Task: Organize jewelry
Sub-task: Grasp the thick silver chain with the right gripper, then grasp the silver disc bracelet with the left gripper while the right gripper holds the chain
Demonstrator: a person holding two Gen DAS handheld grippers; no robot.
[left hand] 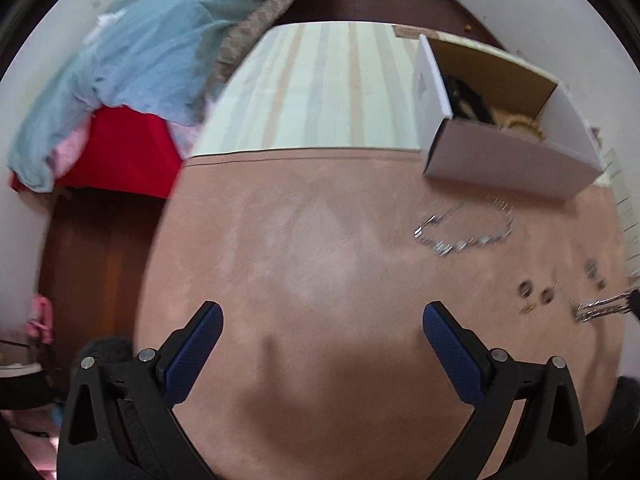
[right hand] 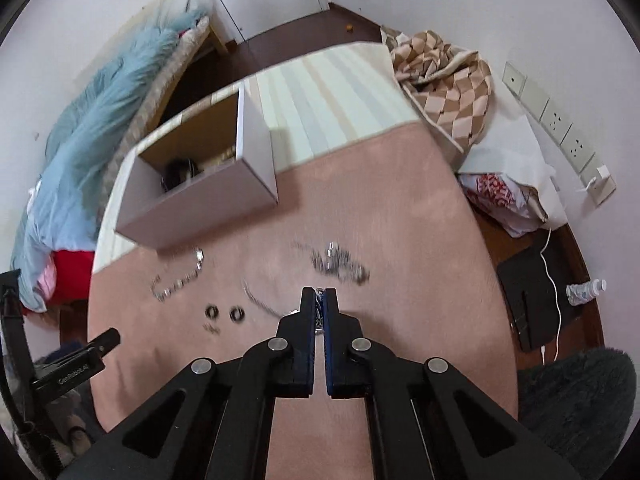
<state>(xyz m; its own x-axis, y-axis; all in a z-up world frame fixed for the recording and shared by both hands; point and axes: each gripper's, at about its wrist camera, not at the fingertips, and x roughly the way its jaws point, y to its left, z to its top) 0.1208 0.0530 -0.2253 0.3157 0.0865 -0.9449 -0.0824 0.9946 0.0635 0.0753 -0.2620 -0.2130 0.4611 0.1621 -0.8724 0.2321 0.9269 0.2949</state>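
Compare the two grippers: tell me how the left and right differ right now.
The left gripper has its jaws wide apart; the right gripper is shut. The left holds nothing, over bare pink cloth; the right pinches a silver chain. Both have black frames, blue pads and point steeply down.

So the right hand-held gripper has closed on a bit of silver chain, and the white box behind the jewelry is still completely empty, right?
Not quite. The white box is not empty: the right wrist view shows dark items lying inside it, and the left wrist view shows something golden there too. The rest holds: the right hand-held gripper is closed on a bit of silver chain.
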